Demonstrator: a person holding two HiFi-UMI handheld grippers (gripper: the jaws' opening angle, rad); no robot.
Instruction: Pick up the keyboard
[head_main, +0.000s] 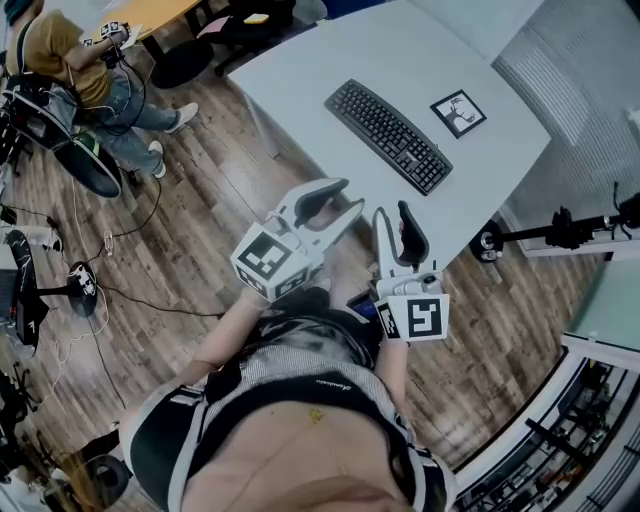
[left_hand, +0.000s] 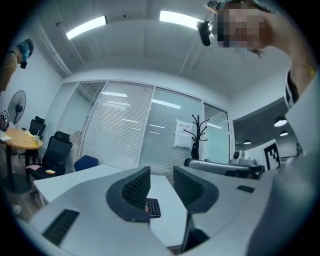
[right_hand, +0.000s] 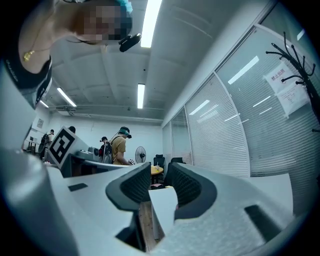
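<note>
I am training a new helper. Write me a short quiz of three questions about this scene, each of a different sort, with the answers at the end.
1. True or false: the keyboard lies on the white table, and neither gripper touches it.
2. What lies on the table next to the keyboard? A) a mug B) a square marker card C) a mouse
3. Fill in: the left gripper and the right gripper have their jaws a little apart, and between them there is ____.

Key: 1 true; 2 B; 3 nothing.
</note>
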